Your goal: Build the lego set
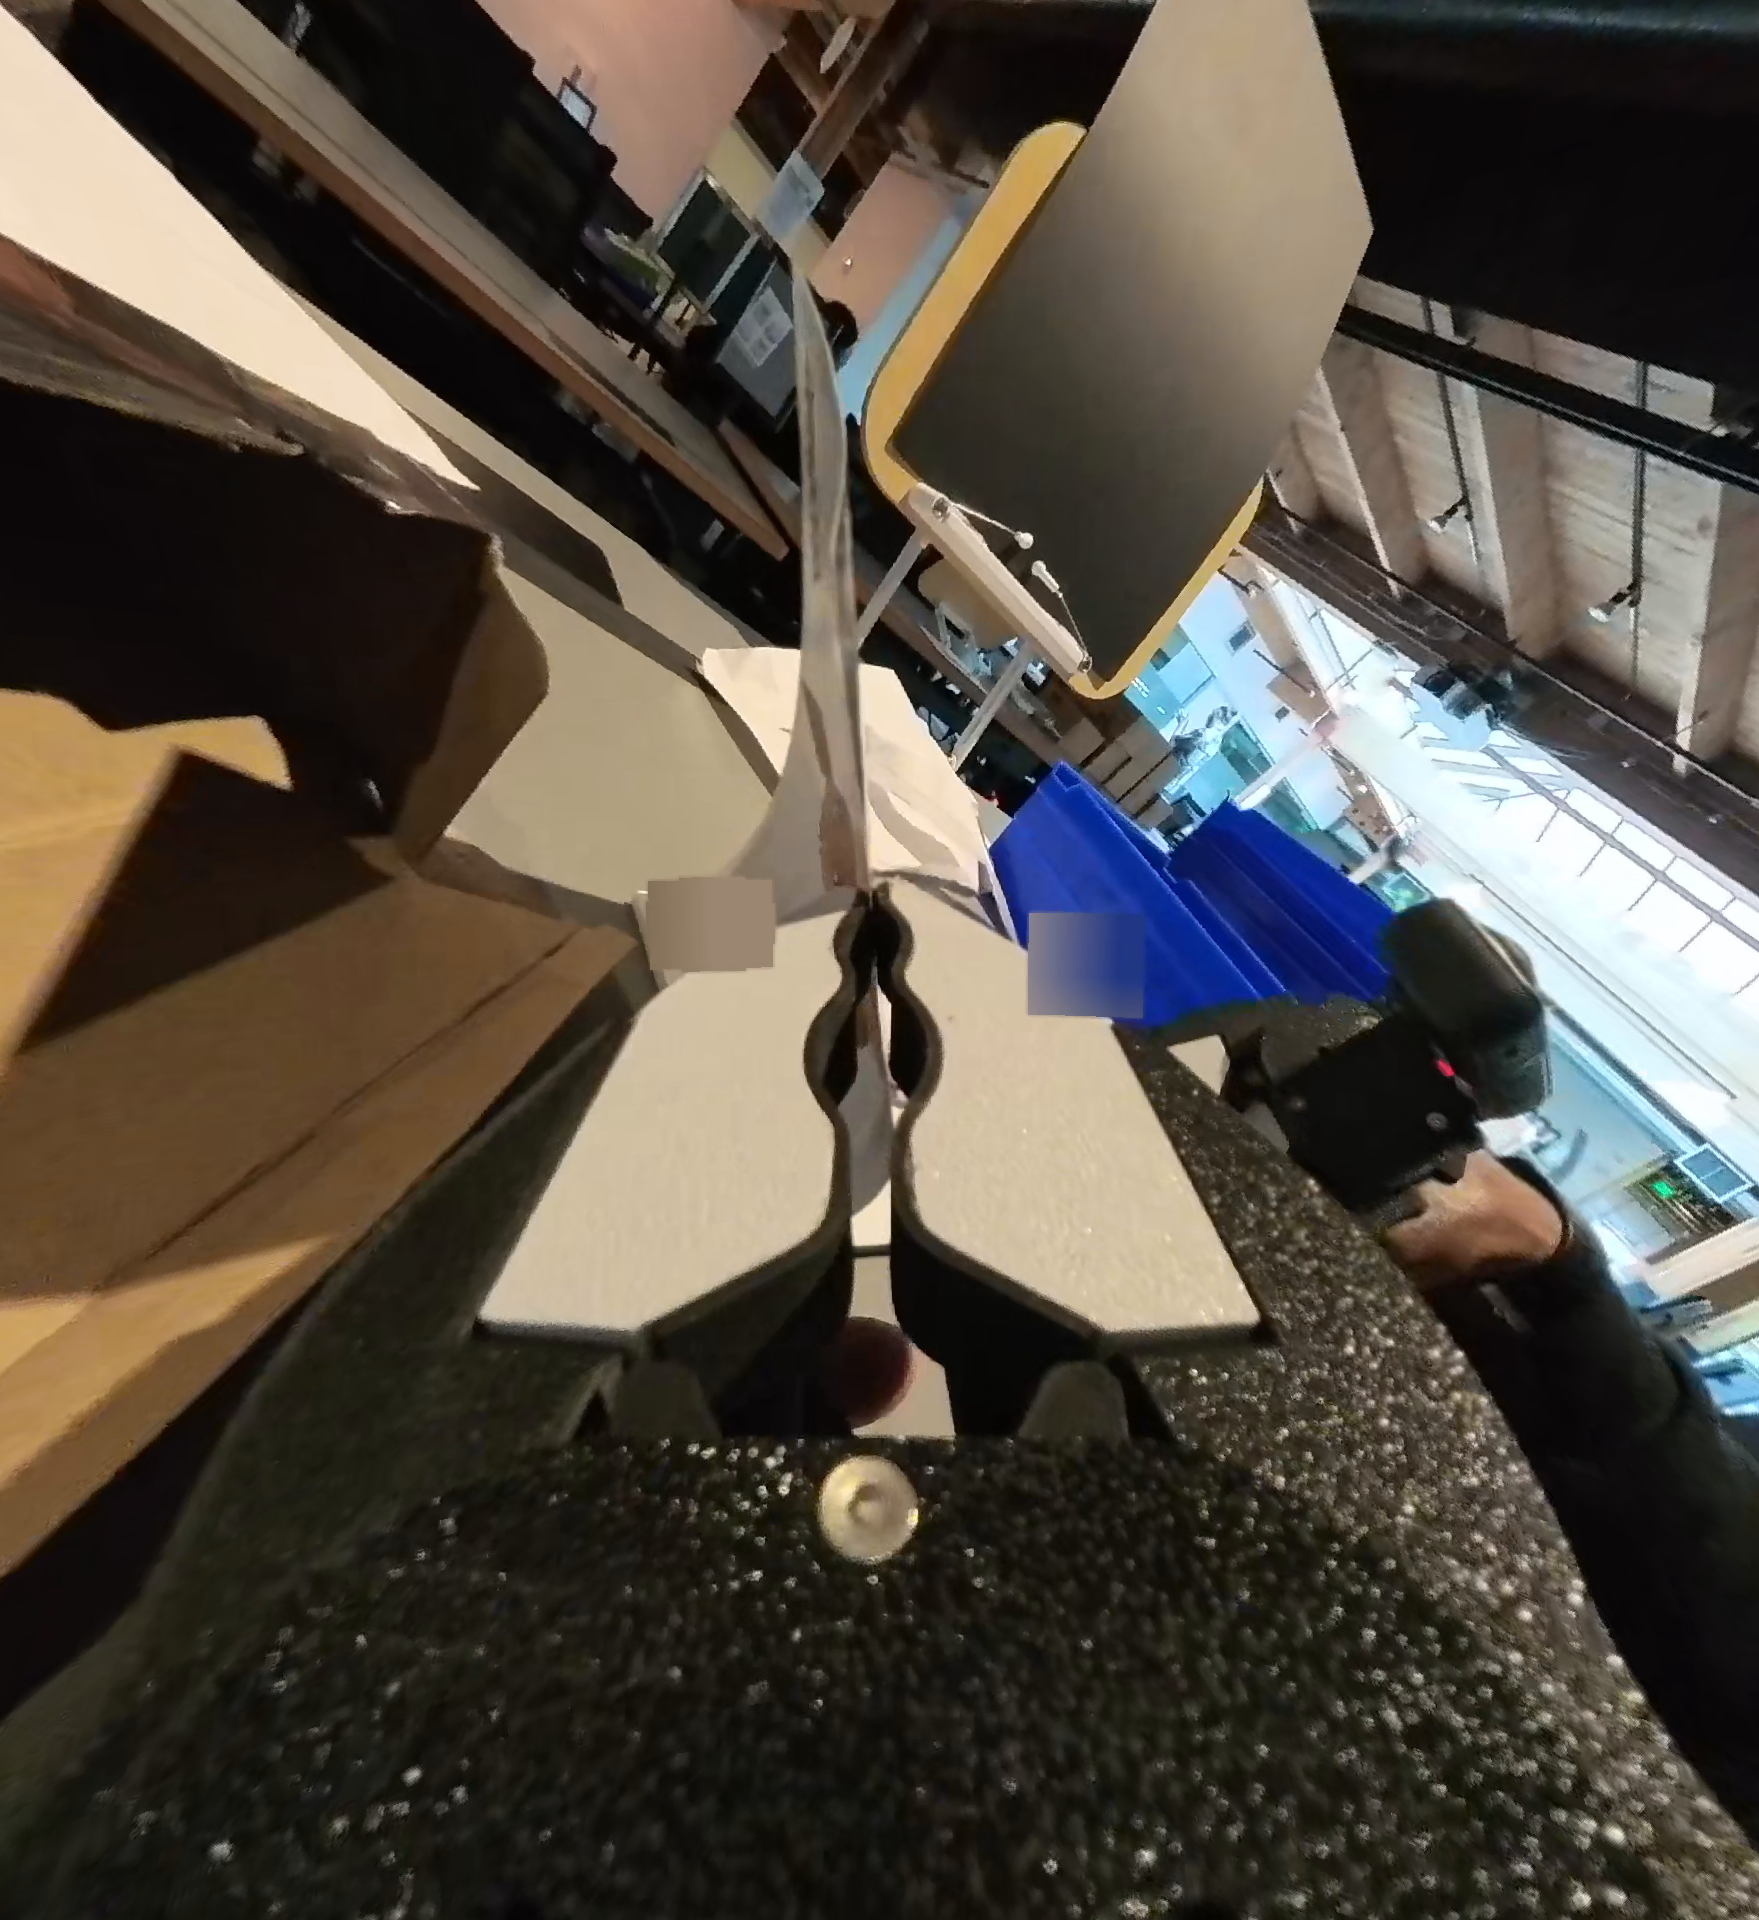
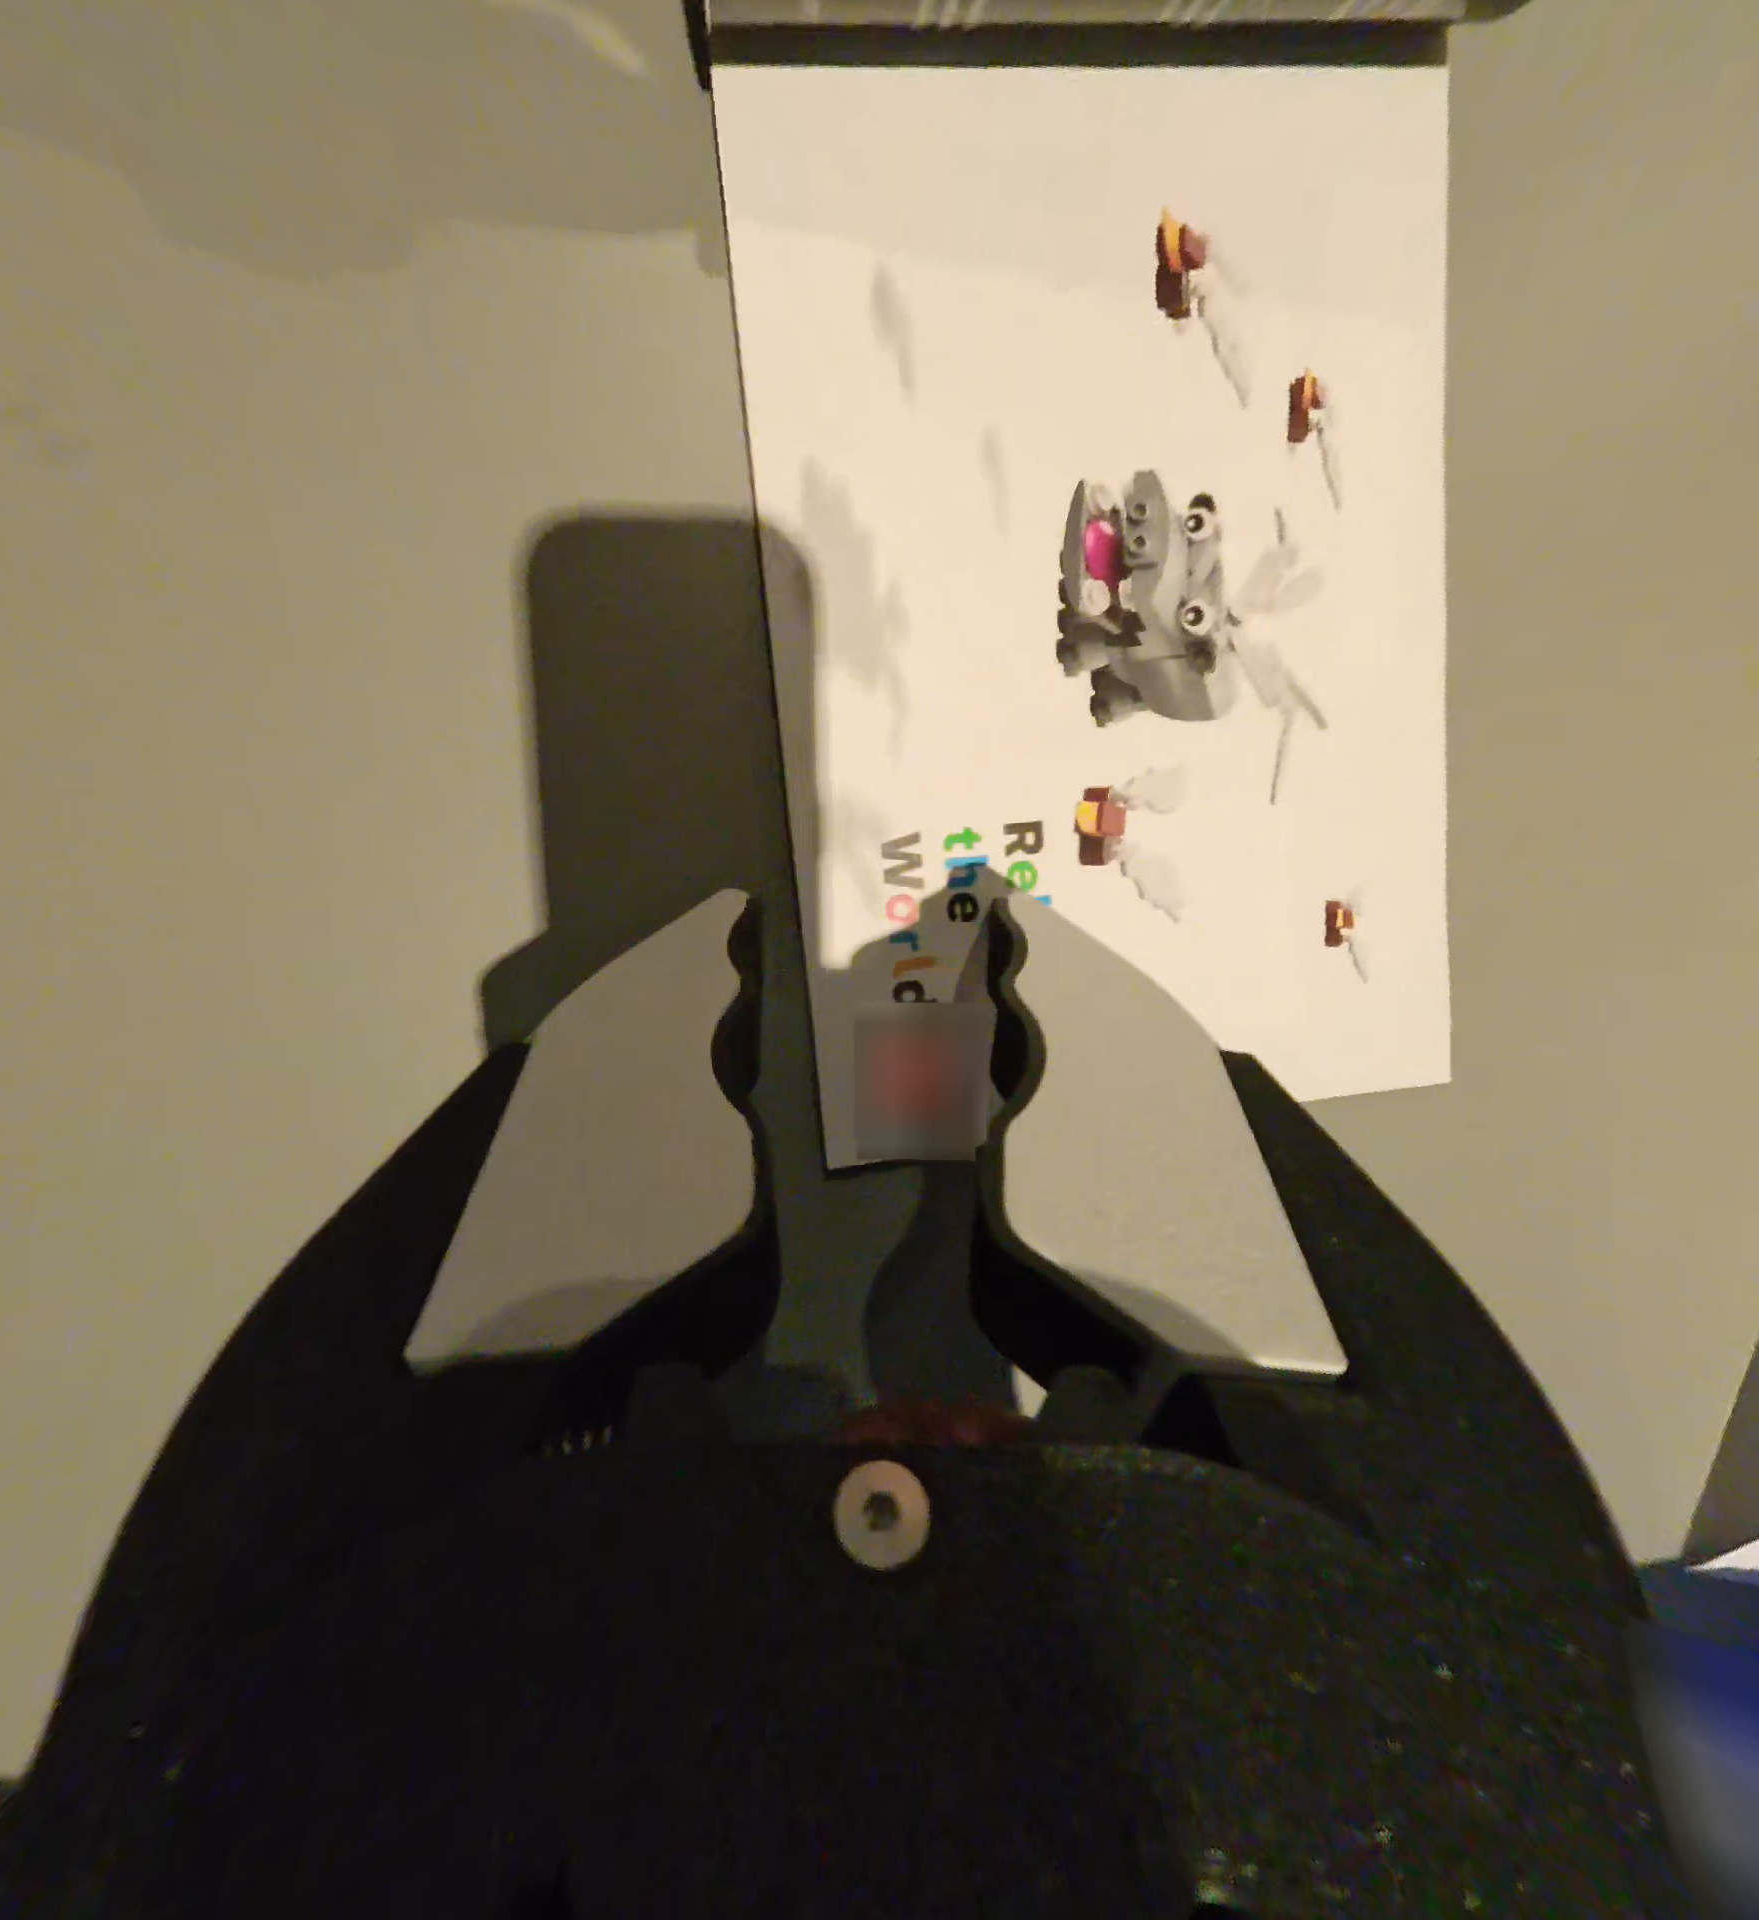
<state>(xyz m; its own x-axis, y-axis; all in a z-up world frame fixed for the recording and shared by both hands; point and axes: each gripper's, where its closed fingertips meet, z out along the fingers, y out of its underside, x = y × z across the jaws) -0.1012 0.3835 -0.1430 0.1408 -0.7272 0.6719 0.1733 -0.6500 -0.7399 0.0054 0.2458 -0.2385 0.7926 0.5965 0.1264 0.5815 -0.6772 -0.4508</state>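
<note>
While your left gripper [image 1: 870, 914] pinches the thin edge of the instruction booklet [image 1: 821, 582] at its tips, the pages run toward 12 o'clock; blue bins [image 1: 1166, 894] sit at 3 o'clock. In the right wrist view, your right gripper [image 2: 875, 925] has its fingers spread apart around the booklet's near corner, the printed page [image 2: 1114, 582] stretching toward 1 o'clock over the grey table [image 2: 283, 520].

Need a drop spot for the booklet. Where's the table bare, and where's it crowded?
Right wrist view: bare grey table left of the booklet, plus a narrower strip to its right. Left wrist view: crowded, with a cardboard box on one side and blue bins and white papers beyond the left gripper.
</note>
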